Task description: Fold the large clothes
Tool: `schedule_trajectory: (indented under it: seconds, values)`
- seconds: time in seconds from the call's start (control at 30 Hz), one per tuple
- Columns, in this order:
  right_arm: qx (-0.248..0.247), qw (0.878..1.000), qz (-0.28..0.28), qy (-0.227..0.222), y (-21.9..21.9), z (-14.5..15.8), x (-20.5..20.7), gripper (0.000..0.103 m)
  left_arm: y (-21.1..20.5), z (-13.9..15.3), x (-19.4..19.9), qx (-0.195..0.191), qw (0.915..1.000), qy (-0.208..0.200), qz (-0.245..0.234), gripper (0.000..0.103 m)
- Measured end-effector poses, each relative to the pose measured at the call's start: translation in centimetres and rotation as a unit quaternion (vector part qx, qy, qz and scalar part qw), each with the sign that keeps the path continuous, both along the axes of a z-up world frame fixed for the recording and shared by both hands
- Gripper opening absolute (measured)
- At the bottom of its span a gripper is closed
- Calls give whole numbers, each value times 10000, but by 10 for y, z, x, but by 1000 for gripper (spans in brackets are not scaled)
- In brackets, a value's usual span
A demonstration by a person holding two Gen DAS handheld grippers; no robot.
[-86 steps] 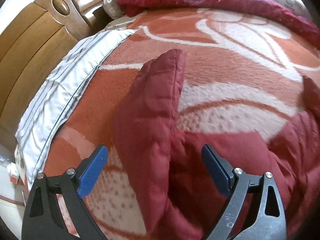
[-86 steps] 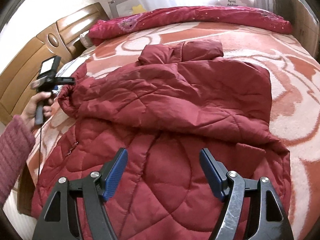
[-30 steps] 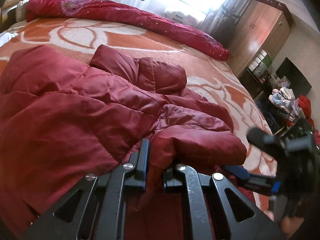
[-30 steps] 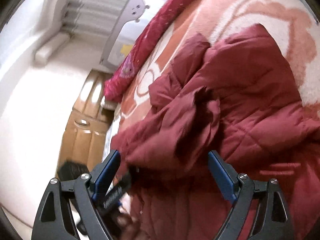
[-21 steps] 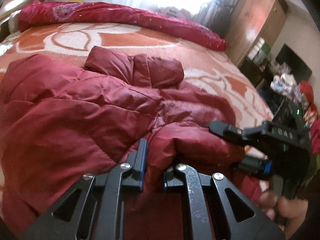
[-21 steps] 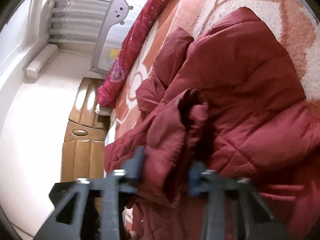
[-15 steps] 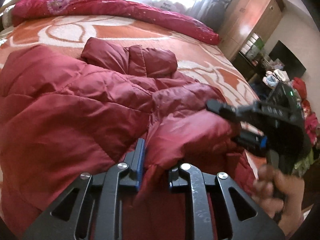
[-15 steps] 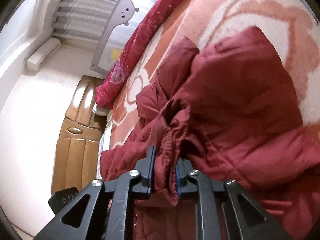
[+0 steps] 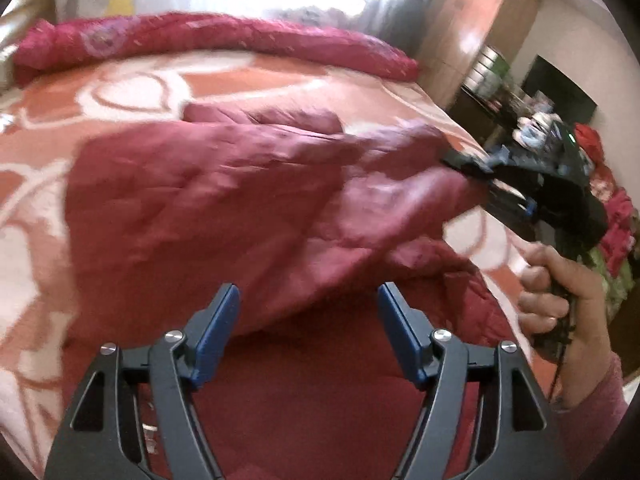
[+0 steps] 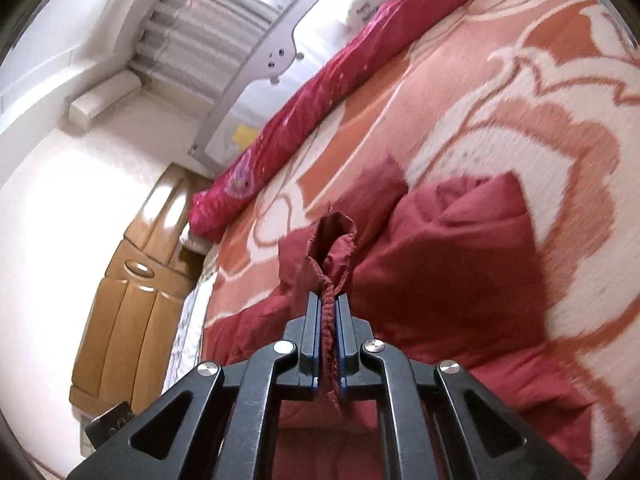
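Note:
A dark red quilted jacket [image 9: 192,200] lies spread on the bed's orange and white blanket [image 9: 140,92]. One sleeve [image 9: 400,204] is lifted and stretched to the right. My right gripper [image 9: 466,162], held by a person's hand [image 9: 560,292], is shut on that sleeve. In the right wrist view the right gripper [image 10: 329,300] pinches the gathered cuff [image 10: 334,240], which loops up above the pads. My left gripper [image 9: 308,292] hovers over the jacket; its jaws are opening, and the blue pads [image 9: 218,320] touch no fabric.
A rolled red quilt [image 9: 200,40] lies along the bed's far edge, with a grey rail behind it. A wooden headboard [image 10: 132,280] stands at the left, a wardrobe [image 9: 472,32] and a heap of clothes [image 9: 616,216] at the right.
My left gripper let go of the sleeve and spread its jaws. My right gripper closed on the cuff and pulled the sleeve up and to the right.

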State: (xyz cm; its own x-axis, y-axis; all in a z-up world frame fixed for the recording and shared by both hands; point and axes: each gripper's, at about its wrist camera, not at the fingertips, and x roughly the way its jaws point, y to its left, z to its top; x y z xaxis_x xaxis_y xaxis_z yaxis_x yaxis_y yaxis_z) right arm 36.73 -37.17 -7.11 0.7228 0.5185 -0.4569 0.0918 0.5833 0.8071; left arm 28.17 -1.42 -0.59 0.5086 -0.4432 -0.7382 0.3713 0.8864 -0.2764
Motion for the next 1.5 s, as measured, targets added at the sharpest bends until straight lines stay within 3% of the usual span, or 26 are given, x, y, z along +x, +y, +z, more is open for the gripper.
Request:
schedule_trajectory:
  seconds: [0.23, 0.4, 0.63, 0.73, 0.8, 0.9, 1.0, 1.1, 1.27, 1.33, 1.5]
  values:
    - [-403, 9989, -232, -9, -17, -2, -14, 5, 38, 2, 46, -155, 9969, -39, 766, 71]
    - [-809, 9965, -196, 47, -17, -12, -20, 4, 41, -18, 84, 214, 9956, 91, 908, 71]
    - [-1606, 9840, -345, 693, -26, -43, -17, 0, 43, -58, 98, 630, 9929, 450, 902, 71]
    - [-1402, 9828, -480, 1099, -37, -61, -18, 0, 40, -69, 97, 676, 9926, 492, 877, 71]
    - [-1351, 9837, -626, 1008, -41, -54, -25, 6, 38, -70, 96, 710, 9926, 466, 863, 72]
    - [-1535, 9839, -783, 471, -35, -19, -36, 6, 37, -73, 95, 727, 9928, 458, 832, 72]
    - [-1788, 9837, -204, 20, -4, 13, -21, 8, 36, -75, 95, 754, 9928, 457, 808, 72]
    - [-2024, 9786, 362, 31, 29, 16, 2, 15, 35, -76, 95, 778, 9928, 469, 779, 72]
    - [-2633, 9588, 793, 713, 53, -29, 29, 18, 38, -78, 94, 780, 9932, 493, 713, 73]
    - [-2776, 9510, 814, 1094, 48, -53, 30, 13, 38, -78, 93, 802, 9929, 494, 732, 73]
    - [-2453, 9602, 688, 1148, 28, -79, 24, 4, 29, -57, 84, 995, 9922, 357, 660, 73]
